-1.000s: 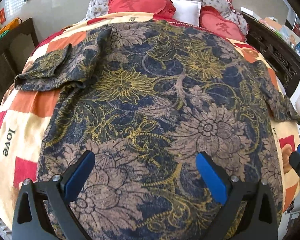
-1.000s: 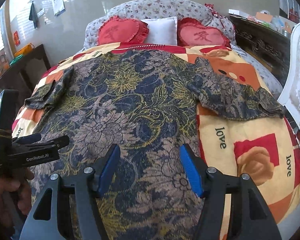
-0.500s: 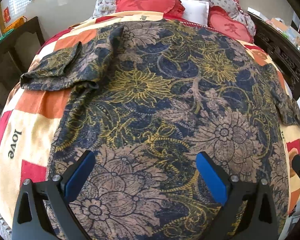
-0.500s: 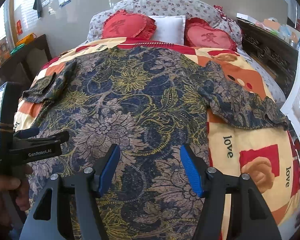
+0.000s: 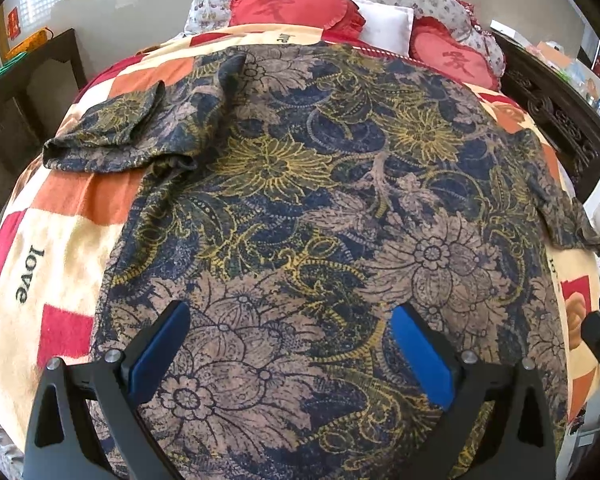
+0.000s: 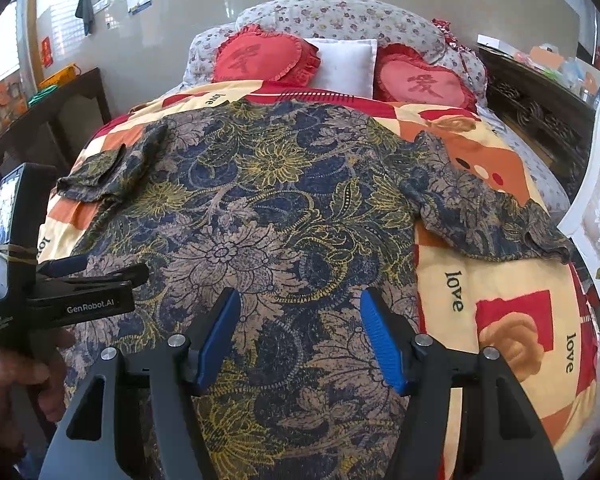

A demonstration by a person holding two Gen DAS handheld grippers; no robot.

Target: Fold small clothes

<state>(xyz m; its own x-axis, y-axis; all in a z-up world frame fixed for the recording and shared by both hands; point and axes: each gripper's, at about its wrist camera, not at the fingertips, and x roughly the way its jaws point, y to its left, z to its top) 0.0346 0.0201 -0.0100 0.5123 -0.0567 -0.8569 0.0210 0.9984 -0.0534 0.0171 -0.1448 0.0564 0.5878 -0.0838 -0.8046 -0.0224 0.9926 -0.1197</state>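
A dark blue, tan and yellow floral short-sleeved top (image 5: 320, 208) lies spread flat on the bed, collar end far from me; it also shows in the right wrist view (image 6: 268, 216). Its left sleeve (image 5: 112, 140) is bunched; its right sleeve (image 6: 492, 216) lies out flat. My left gripper (image 5: 290, 320) is open and empty, hovering above the hem end. My right gripper (image 6: 300, 308) is open and empty over the lower right part of the top. The left gripper (image 6: 96, 276) also appears at the left of the right wrist view.
The bed has a red, orange and cream "love" blanket (image 6: 500, 312). Two red heart cushions (image 6: 264, 58) and a white pillow (image 6: 346, 66) lie at the head. A dark wooden cabinet (image 5: 24, 92) stands left, carved dark furniture (image 6: 540, 112) and a white chair (image 6: 596, 216) stand right.
Both grippers have drawn back and risen slightly, so more of the top and bed head shows. The top has not moved. Both stay open.
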